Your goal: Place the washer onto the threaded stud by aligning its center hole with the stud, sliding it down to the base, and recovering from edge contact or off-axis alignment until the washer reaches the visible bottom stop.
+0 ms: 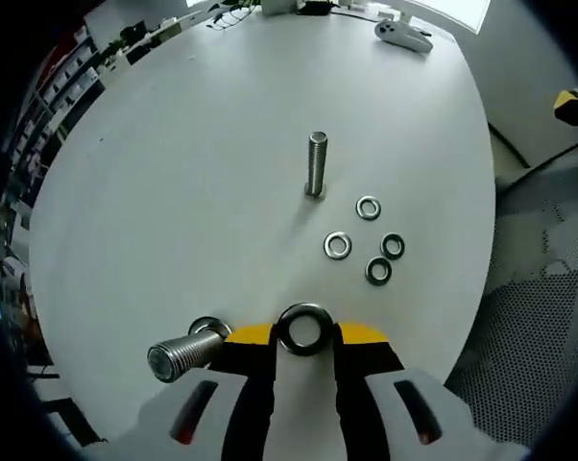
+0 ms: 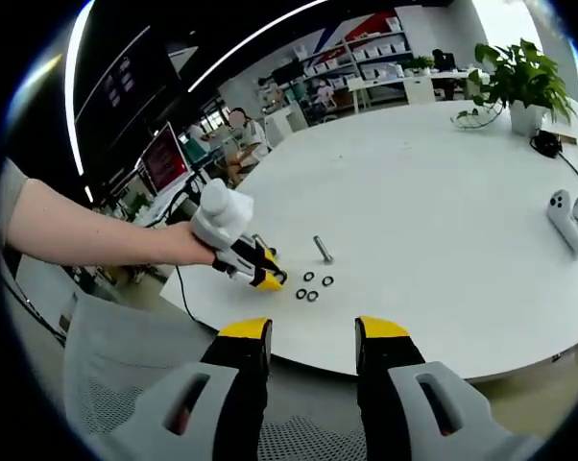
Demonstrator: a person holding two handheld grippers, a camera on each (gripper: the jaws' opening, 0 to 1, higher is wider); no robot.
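Left gripper (image 1: 304, 338) pinches a washer (image 1: 304, 328) for me, near a second stud (image 1: 186, 351); the upright stud (image 1: 316, 164) stands farther off. Right gripper (image 2: 312, 338) hangs unclenched, holding nothing.

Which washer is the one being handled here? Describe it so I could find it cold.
On the round white table, an upright stud stands mid-table with four loose washers lying flat beside it. The handled washer is apart from those, near the table edge, gripped between the yellow-tipped fingers of the left gripper, next to a second stud.
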